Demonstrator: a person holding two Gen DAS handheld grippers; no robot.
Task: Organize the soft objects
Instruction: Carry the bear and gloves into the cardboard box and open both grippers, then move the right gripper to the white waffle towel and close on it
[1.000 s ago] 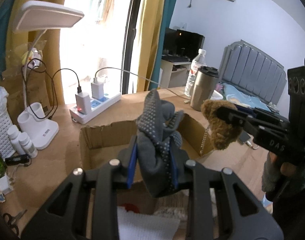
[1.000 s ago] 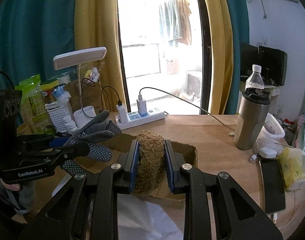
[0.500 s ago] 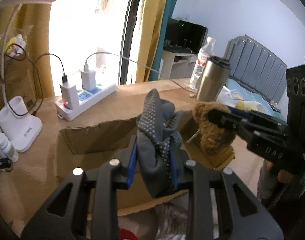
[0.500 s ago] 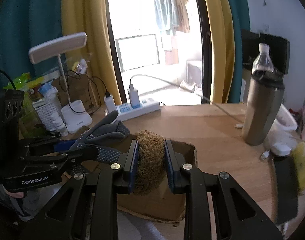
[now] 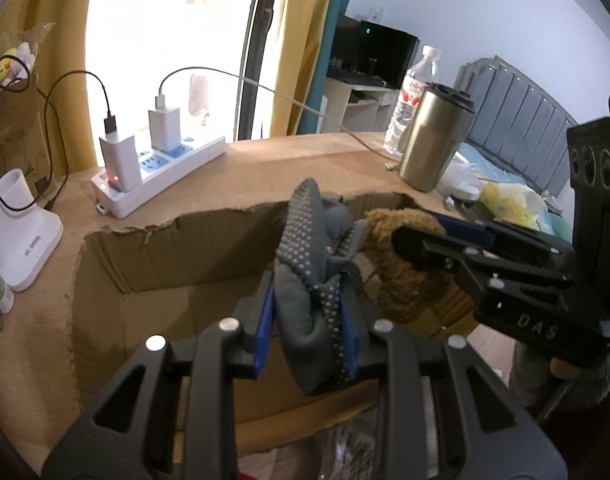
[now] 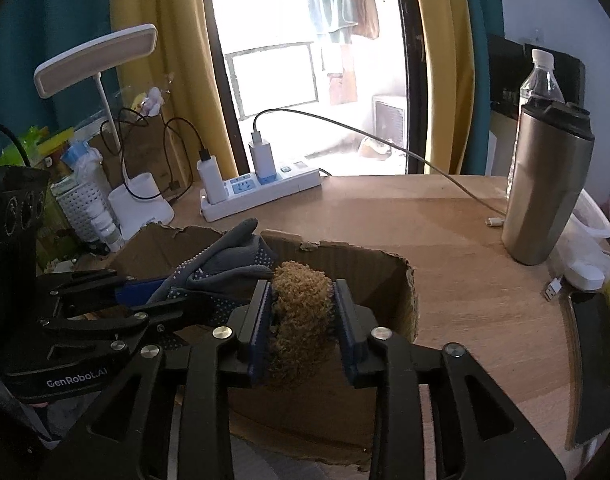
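Over the cardboard box (image 6: 385,276), our left gripper (image 5: 307,312) pinches the grey glove (image 5: 309,252); our right gripper (image 6: 303,320), jaws just opening, releases the brown plush (image 6: 301,308). Neither is dropped in yet.

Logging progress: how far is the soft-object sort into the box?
Done: nothing clearly settled; the box's contents are unclear. In hand: the left gripper clamps the grey dotted glove over the cardboard box; the right gripper has just been opening, with the brown plush between its pads. Left: dropping both.
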